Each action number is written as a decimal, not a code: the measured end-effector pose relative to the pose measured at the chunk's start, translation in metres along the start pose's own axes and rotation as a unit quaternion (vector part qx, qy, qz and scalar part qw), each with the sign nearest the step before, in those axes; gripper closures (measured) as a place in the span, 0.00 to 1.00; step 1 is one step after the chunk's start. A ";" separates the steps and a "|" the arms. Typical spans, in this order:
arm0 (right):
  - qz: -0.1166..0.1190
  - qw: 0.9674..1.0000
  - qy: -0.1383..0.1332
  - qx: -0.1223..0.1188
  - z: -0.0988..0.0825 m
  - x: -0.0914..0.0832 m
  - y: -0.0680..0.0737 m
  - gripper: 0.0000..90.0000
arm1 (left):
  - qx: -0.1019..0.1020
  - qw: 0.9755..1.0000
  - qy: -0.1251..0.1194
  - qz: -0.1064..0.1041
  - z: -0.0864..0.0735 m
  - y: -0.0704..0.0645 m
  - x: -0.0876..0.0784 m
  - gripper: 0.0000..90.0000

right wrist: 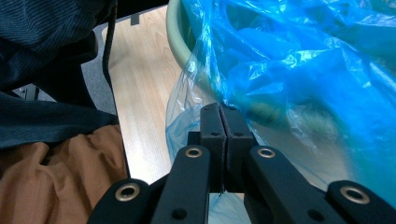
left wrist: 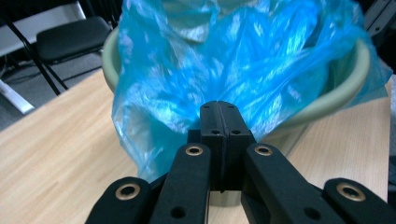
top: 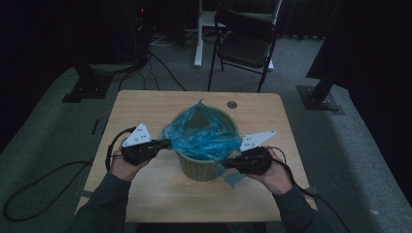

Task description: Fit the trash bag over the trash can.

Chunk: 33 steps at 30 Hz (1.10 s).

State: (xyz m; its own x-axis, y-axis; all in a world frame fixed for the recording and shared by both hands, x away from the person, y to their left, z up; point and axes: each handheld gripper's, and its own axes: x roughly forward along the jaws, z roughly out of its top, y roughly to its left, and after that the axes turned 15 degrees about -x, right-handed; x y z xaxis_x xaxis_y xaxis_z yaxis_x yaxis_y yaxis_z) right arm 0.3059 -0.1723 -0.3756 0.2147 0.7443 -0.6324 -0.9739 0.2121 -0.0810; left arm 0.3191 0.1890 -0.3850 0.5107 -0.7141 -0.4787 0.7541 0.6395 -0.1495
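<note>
A pale green bin [top: 199, 170] stands in the middle of the wooden table [top: 141, 107], lined with a crumpled blue plastic bag [top: 201, 136]. My left gripper [top: 166, 142] is at the bag's left edge, jaws shut with the film pinched at their tips. In the left gripper view the shut jaws [left wrist: 219, 105] press into the bag [left wrist: 233, 56], which drapes over the bin's rim [left wrist: 345, 88]. My right gripper [top: 227, 164] is at the bin's front right, shut on the bag's edge. There the film [right wrist: 303, 56] wraps around its closed tips [right wrist: 219, 108] outside the rim [right wrist: 175, 32].
A black folding chair [top: 245, 43] stands beyond the table's far edge. A small round hole [top: 231, 104] lies in the tabletop behind the bin. Black stand bases [top: 320, 102] and cables [top: 29, 194] lie on the grey floor. Brown cloth [right wrist: 60, 168] sits by the table edge.
</note>
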 end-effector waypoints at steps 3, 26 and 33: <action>0.003 1.000 0.002 0.000 0.000 0.001 0.000 0.99 | -0.010 1.000 0.001 -0.004 -0.005 0.003 0.000 1.00; -0.004 0.999 0.038 0.013 -0.013 0.015 -0.004 1.00 | -0.019 1.000 0.013 -0.021 -0.014 -0.001 0.015 1.00; -0.008 0.999 0.049 0.020 -0.017 0.017 -0.007 1.00 | -0.026 0.999 0.010 -0.023 -0.014 0.002 0.012 1.00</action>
State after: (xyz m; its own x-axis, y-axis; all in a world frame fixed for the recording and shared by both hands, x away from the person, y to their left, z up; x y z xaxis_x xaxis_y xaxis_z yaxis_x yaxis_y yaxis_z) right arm 0.3152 -0.1720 -0.3994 0.2191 0.6760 -0.7036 -0.9665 0.2493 -0.0615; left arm 0.3205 0.1860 -0.4032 0.4670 -0.7379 -0.4872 0.7544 0.6200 -0.2158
